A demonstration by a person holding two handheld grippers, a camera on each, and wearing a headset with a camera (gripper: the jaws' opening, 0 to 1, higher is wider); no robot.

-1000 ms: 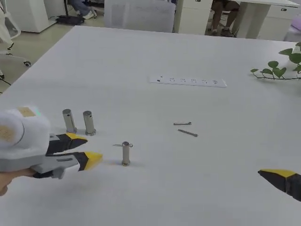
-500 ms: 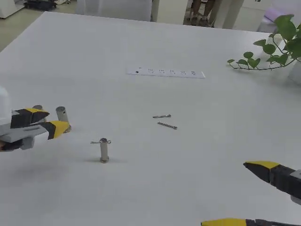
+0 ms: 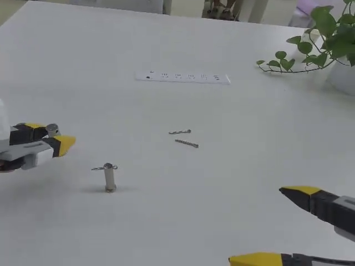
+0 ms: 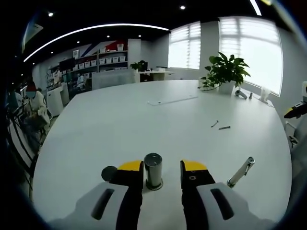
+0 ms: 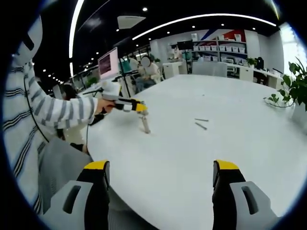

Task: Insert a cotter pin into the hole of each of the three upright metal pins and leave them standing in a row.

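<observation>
While the left gripper (image 4: 162, 166) sits at bottom centre of its own view, I log its yellow-tipped jaws as parted. They straddle an upright grey metal pin (image 4: 153, 171), and a gap shows on the pin's right side, so there is no clamp on it. The round top of a second grey metal pin (image 4: 109, 172) shows just outside the left-hand jaw.

In the head view this gripper is at the left edge, with a pin top between its tips. The third metal pin, with a cotter pin through its head (image 3: 109, 176), stands alone on the white table (image 3: 166, 227), lower left of centre and apart from the gripper.

Two loose thin metal cotter pins (image 3: 180, 132) (image 3: 187, 143) lie near each other at mid-frame. A white power strip (image 3: 183, 77) lies above them, and a green leafy plant (image 3: 327, 33) is at upper right.

The right gripper (image 5: 160, 165) is released, with its jaws wide apart and nothing between them. In the head view it is at the lower right corner, well apart from every pin.
</observation>
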